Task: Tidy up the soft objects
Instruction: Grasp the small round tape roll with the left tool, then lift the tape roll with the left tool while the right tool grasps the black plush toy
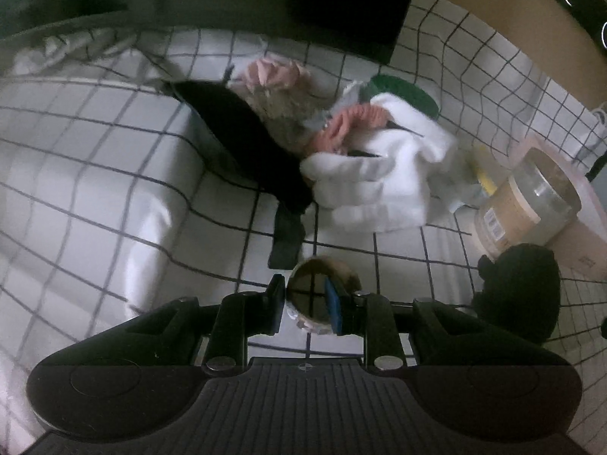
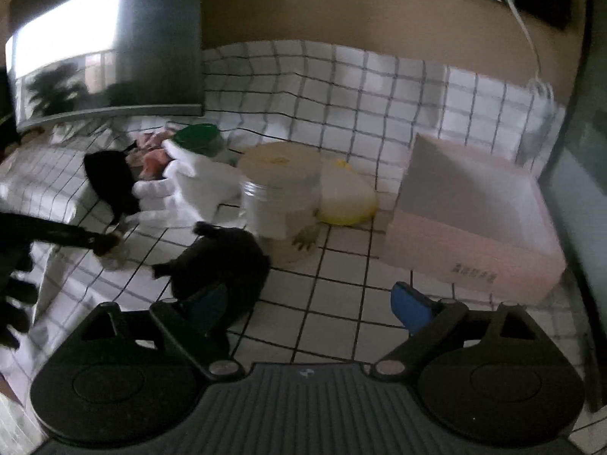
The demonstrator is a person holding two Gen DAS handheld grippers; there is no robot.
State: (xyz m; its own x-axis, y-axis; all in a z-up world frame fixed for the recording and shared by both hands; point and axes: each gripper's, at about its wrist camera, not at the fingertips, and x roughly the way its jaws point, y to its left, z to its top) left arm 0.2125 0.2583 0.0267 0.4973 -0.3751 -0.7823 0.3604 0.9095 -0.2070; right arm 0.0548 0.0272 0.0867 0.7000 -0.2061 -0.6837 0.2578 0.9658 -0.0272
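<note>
A small ring-shaped soft item [image 1: 322,299], seemingly a hair tie or bracelet with a pale beaded edge, was held end-on between the narrowed left tongs [image 1: 308,299], its opening turned toward the camera so that the checked cloth [image 1: 114,197] showed through it. Beyond it, the remaining soft things were heaped near the far edge of the cloth-covered bench: white gloves [image 1: 371,182], a pink scrunchie [image 1: 349,125], a black fabric piece [image 1: 242,140] and a green-lidded item [image 1: 402,91]. A dark plush object [image 2: 220,261] lay nearer, just ahead of the right tongs [image 2: 309,309] and close to their left finger, with a clear jar [image 2: 280,197] and a yellow-and-white item [image 2: 345,197] behind it. The right tongs were spread wide, nothing being gripped between their blue pads [image 2: 411,311]. A pink open box [image 2: 474,227], shown empty in the visible part of its interior, stood to the right, nearer to the right tongs than to the left, and was judged the likely destination. The held ring was therefore separated from the box by the plush object and the jar, so the carry would have to be made rightward across the bench. The plush object's long axis could not be made out in the blurred frames. In the right wrist view the left tongs were seen only dimly at the left edge.
</note>
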